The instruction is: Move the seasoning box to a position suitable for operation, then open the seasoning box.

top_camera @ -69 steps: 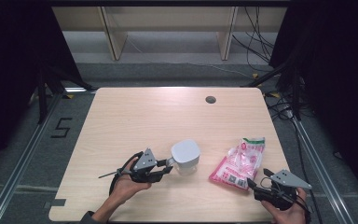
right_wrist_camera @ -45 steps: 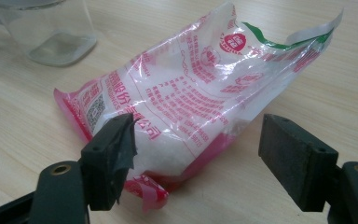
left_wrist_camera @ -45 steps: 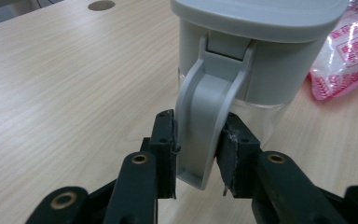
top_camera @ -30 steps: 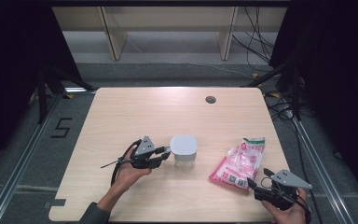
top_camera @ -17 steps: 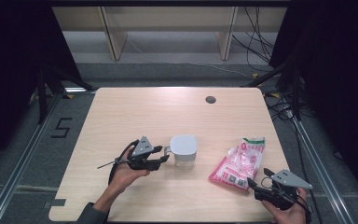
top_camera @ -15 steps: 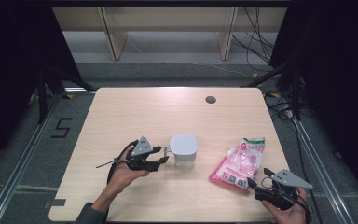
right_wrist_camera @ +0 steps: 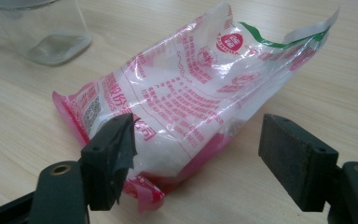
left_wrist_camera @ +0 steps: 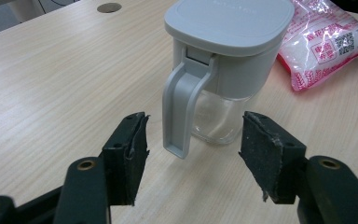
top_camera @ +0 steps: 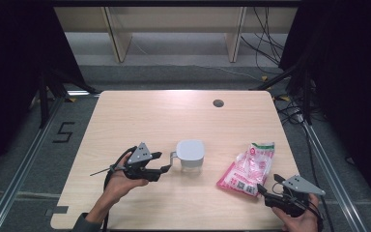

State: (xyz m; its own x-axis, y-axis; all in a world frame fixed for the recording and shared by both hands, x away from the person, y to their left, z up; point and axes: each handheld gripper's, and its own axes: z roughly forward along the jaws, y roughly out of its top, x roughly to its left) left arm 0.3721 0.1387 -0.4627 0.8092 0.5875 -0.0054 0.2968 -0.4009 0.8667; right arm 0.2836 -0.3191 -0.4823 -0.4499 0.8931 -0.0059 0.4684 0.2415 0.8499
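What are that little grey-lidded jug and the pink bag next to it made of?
Jug: the lid and handle look like matte grey plastic; the body is clear and glossy, glass or hard plastic, since the table shows through it.
Bag: thin, shiny plastic film, creased and see-through, with white grains inside.

A large black numeral "5" (top_camera: pixel 63 132) is marked on the grey floor to the left of the counter. The pink and clear bag (right_wrist_camera: pixel 200 93) carries a round red logo with white characters (right_wrist_camera: pixel 230 41), blocks of small pink print and a square code (right_wrist_camera: pixel 92 111) near its bottom corner, all too small or blurred to read. Faint raised lettering runs along the top of the jug's grey lid (left_wrist_camera: pixel 229 21), but it cannot be made out.
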